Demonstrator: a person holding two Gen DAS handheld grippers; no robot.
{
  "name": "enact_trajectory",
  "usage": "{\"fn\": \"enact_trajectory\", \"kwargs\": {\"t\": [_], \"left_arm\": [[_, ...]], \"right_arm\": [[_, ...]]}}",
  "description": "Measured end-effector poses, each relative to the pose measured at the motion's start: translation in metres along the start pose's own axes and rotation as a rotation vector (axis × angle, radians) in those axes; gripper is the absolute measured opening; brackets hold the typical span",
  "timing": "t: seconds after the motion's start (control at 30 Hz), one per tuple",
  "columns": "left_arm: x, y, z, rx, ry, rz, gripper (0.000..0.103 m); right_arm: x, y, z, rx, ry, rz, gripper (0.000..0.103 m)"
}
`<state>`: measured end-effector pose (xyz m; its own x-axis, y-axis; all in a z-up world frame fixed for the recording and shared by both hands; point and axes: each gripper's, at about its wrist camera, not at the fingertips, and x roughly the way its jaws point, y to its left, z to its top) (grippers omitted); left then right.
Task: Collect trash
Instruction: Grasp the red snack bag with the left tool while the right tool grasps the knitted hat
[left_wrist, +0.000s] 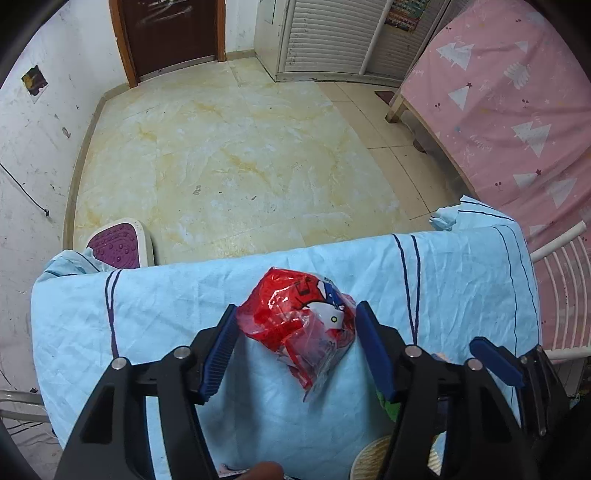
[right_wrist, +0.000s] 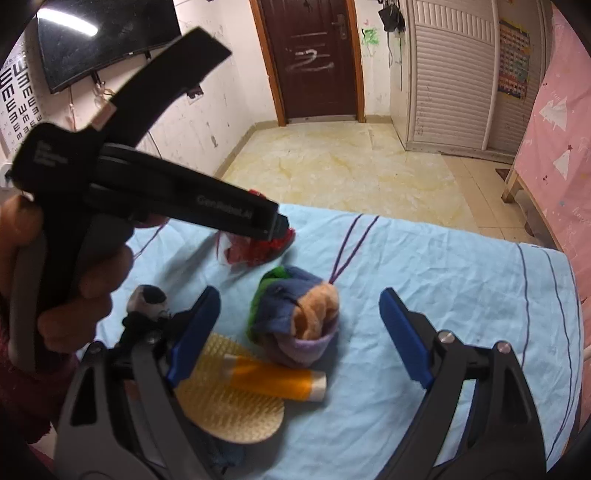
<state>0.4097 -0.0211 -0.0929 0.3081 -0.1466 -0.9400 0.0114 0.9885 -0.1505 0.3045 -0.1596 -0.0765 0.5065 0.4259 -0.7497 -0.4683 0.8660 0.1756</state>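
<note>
My left gripper straddles the red plastic wrapper on the blue-covered tabletop, jaws apart, pads flanking but not yet pinching. The wrapper's long axis runs along the fingers. My right gripper gapes empty, nearer the rolled socks.

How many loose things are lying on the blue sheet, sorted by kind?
Red plastic wrapper: 1
Rolled cloth bundle: 1
Orange tube: 1
Yellow bristle brush: 1
Dark small item, too blurred to name: 1
Total: 5
</note>
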Motion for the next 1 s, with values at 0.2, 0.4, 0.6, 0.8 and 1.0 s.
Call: {"fn": "enact_trajectory", "kwargs": {"t": [0.2, 0.4, 0.6, 0.8, 1.0], "left_arm": [[0.000, -0.005, -0.003, 0.011, -0.022, 0.014, 0.033], [-0.002, -0.010, -0.005, 0.035, -0.046, 0.041, 0.025], [-0.005, -0.013, -0.007, 0.041, -0.060, 0.058, 0.025], [-0.024, -0.016, -0.014, 0.048, -0.095, 0.054, 0.025], [-0.058, -0.025, -0.031, 0.069, -0.154, 0.052, 0.025]], "right_arm": [[0.014, 0.002, 0.001, 0.004, 0.025, 0.003, 0.067], [0.019, 0.002, -0.002, 0.011, 0.039, 0.002, 0.042], [0.012, 0.001, -0.004, 0.021, 0.014, -0.001, 0.034], [-0.008, -0.002, -0.006, 0.035, -0.031, -0.018, 0.034], [-0.038, -0.012, -0.011, 0.080, -0.085, -0.029, 0.034]]}}
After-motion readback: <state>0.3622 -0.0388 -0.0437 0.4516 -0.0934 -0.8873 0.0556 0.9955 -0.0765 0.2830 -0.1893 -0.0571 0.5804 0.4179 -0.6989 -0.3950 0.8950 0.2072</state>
